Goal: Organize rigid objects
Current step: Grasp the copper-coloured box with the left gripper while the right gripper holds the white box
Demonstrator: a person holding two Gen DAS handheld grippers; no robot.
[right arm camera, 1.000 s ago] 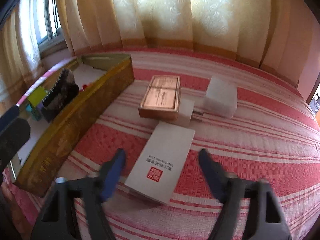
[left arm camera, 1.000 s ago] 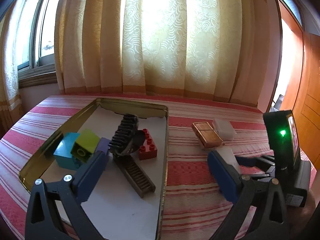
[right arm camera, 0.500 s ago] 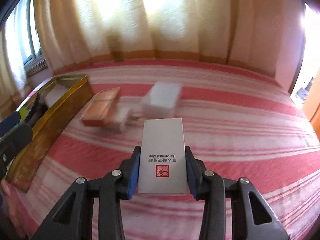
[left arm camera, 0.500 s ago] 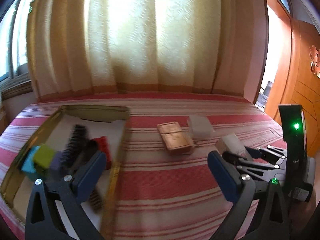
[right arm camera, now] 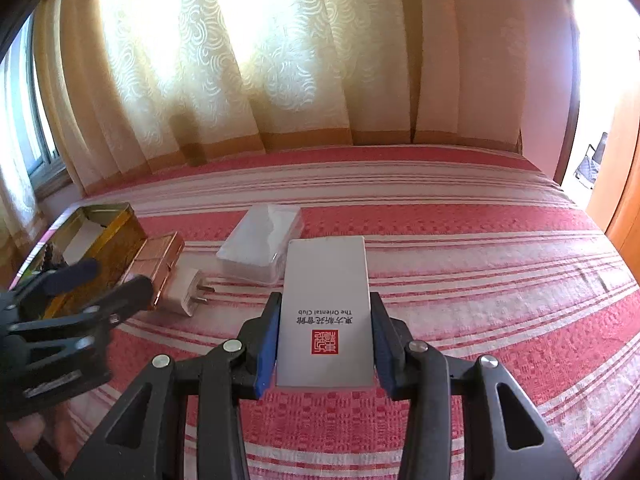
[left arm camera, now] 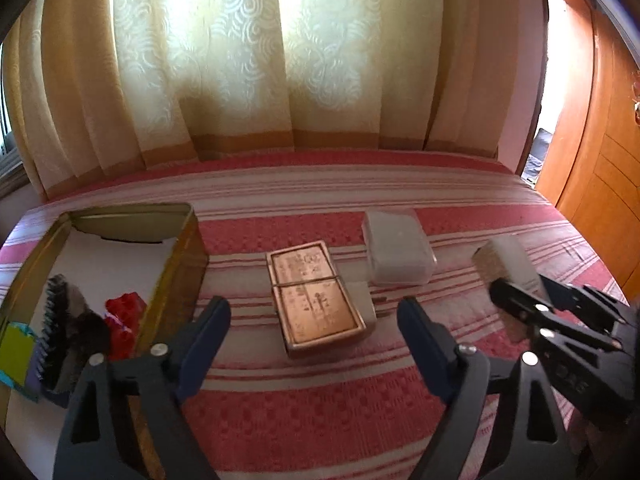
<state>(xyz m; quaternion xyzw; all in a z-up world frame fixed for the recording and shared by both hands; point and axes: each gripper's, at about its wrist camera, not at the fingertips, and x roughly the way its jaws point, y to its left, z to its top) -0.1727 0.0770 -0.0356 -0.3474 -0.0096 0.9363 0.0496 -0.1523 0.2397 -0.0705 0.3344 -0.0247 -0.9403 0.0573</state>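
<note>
- Two tongs in view over a bed (right arm camera: 460,248) with a red-and-white striped cover; cream patterned curtain (left arm camera: 248,80) behind, wooden door (left arm camera: 600,160) on the right.
- Gold tin tray (left arm camera: 182,264) at left holds a black comb (left arm camera: 56,336), a red brick (left arm camera: 124,320) and a green block (left arm camera: 14,348).
- White card box (right arm camera: 326,312) pinched by its long sides in the right tongs (right arm camera: 325,340), held clear of the cover.
- Copper case (left arm camera: 314,298) lies flat between and just ahead of the left tongs (left arm camera: 314,332), not touching them; jaws spread wide, have just been closing, nothing pinched.
- Frosted plastic box (left arm camera: 396,250) just right of the copper case.
- White plug adapter (right arm camera: 184,292) touching the case's near end.
</note>
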